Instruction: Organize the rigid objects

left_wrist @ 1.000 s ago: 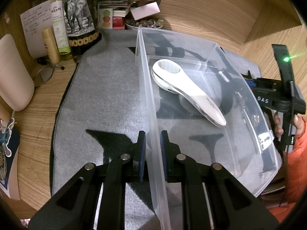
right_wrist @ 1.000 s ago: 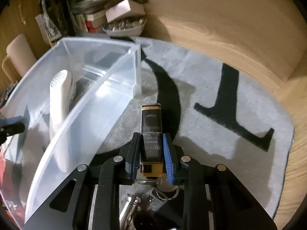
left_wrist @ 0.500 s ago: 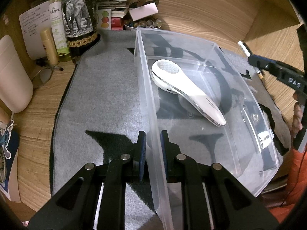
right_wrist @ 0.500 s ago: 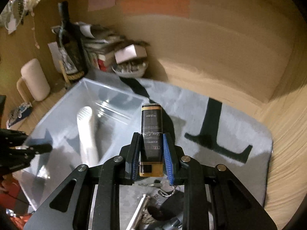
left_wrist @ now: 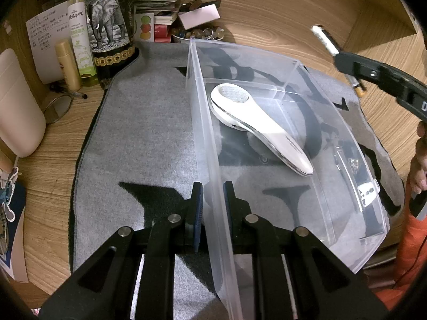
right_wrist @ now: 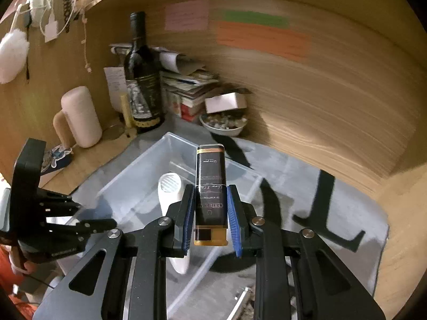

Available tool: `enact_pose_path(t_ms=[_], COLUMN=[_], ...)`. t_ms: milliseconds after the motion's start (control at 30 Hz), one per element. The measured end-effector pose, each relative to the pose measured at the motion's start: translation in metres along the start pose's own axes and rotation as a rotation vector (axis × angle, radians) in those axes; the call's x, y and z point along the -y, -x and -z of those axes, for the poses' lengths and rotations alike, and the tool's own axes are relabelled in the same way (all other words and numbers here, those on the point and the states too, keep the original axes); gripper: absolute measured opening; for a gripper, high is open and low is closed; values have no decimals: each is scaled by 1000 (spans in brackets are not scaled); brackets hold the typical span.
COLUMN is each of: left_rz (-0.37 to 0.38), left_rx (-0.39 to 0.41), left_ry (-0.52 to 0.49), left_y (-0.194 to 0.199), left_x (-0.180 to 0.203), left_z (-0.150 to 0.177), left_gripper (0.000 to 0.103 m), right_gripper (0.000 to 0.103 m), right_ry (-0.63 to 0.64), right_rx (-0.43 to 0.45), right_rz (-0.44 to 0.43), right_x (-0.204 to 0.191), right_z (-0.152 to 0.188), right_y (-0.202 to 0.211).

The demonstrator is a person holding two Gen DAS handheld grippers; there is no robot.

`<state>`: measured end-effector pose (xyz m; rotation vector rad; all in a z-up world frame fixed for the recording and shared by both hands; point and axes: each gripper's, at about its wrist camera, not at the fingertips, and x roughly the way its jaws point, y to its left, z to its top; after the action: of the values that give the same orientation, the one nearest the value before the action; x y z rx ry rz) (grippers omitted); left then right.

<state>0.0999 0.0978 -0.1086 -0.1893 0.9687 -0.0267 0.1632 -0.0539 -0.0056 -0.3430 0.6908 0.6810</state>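
A clear plastic bin (left_wrist: 267,61) stands on the grey mat (left_wrist: 146,133). My left gripper (left_wrist: 212,186) is shut on the bin's left wall near the front corner. A white handheld device (left_wrist: 256,125) lies slantwise inside the bin. In the right wrist view my right gripper (right_wrist: 210,189) is shut on a slim black box with gold trim (right_wrist: 210,170), held in the air, pointing over the bin (right_wrist: 133,176) and the white device (right_wrist: 170,189). The box's lower end sits between the blue pads (right_wrist: 188,213).
At the back left stand a dark bottle with an elephant tin (left_wrist: 106,29), a green spray bottle (left_wrist: 80,40), a beige mug (left_wrist: 16,106) and a bowl of beads (left_wrist: 197,33) with stacked books. Small metal items (right_wrist: 240,298) lie on the mat by the bin. Wooden walls close in behind and right.
My right gripper has risen with the black box and tilted up, from low beside the bin's right wall to above it. The left gripper and the bin have not moved.
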Motion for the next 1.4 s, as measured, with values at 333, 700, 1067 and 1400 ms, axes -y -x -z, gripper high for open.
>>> enact_pose_path(t_ms=[333,700,1067,1400], left_rz=[9,12,11,10], left_rx=[7,7,7,7], left_ry=[1,-2,-1,-3], left_y=[1,2,2,2], left_x=[-1,-2,-2,-2], left_z=[1,1,1,1], left_gripper=[15,15,15,15], right_gripper=[22,22,22,54], right_ry=[42,78,68,64], right_rx=[-133,-249,-280,-182], right_rz=[-18,-14,-24,-1], right_x=[-13,-18,-20,-19], right_z=[0,11,12,2], right_y=[-51,-77,-81,-54])
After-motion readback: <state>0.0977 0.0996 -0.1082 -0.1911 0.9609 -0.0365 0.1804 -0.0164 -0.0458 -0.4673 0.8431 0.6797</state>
